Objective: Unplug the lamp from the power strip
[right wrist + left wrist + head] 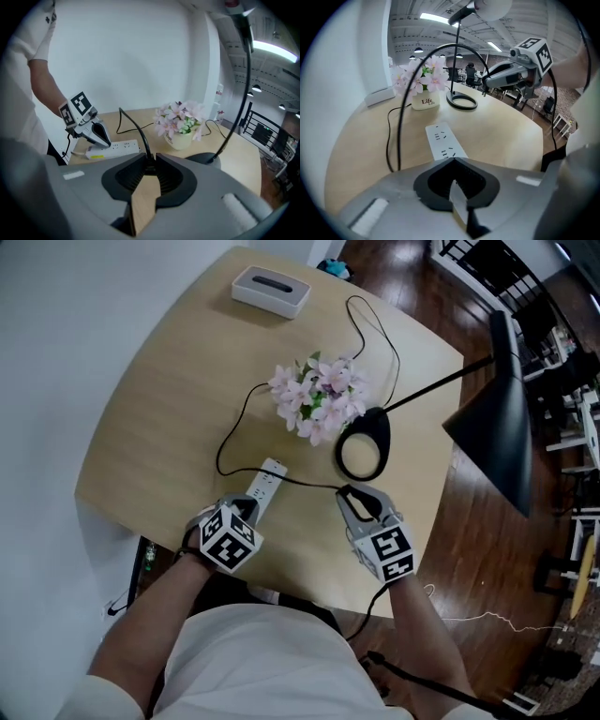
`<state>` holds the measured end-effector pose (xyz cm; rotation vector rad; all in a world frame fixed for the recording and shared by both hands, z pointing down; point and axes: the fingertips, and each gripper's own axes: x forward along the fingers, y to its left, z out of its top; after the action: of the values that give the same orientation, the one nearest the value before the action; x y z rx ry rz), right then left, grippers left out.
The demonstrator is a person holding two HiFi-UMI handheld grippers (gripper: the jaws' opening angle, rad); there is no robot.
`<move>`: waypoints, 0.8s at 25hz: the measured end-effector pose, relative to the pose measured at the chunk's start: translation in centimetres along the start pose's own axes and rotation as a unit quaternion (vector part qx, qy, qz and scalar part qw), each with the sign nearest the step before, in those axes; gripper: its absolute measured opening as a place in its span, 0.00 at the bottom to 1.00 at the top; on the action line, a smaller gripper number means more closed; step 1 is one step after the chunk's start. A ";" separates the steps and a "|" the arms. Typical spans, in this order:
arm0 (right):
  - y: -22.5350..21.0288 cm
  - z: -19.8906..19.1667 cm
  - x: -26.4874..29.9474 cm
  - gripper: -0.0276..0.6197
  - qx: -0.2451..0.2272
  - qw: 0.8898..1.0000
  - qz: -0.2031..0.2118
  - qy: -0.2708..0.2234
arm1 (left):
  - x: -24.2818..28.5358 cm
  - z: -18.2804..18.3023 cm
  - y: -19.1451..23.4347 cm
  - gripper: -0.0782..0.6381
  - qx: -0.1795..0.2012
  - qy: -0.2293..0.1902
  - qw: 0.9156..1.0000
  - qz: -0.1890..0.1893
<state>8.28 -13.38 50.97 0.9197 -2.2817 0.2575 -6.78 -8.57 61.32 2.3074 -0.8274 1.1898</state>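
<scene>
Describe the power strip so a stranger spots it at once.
On the pale wooden table, look on the person's side of the pot of pink flowers. There lies the white plastic power strip, its near end in the left claw. It alone is a long bar with socket slots; the white box at the far edge has one dark opening.

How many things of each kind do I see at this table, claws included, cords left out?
Lamp: 1
Power strip: 1
Flower pot: 1
White box: 1
Claws: 2, the left claw and the right claw
Total: 6
</scene>
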 end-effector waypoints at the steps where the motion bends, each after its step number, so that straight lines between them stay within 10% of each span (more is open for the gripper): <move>1: -0.6 -0.9 -0.7 0.16 0.007 1.000 -0.010 0.005 | 0.0 0.0 0.0 0.11 -0.002 0.001 1.000 0.000; 10: -3.1 -12.1 -2.3 0.17 0.051 0.994 -0.052 0.087 | -0.6 0.2 0.4 0.11 -0.040 -0.024 0.999 -0.002; 20: -2.2 -13.7 -0.8 0.18 0.038 0.996 -0.043 0.074 | -4.2 1.7 -0.4 0.12 -0.092 -0.100 0.990 0.033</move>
<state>17.04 -9.04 60.77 1.0004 -2.1040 0.3651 -7.43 -7.96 56.81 2.2867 -1.0449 0.8753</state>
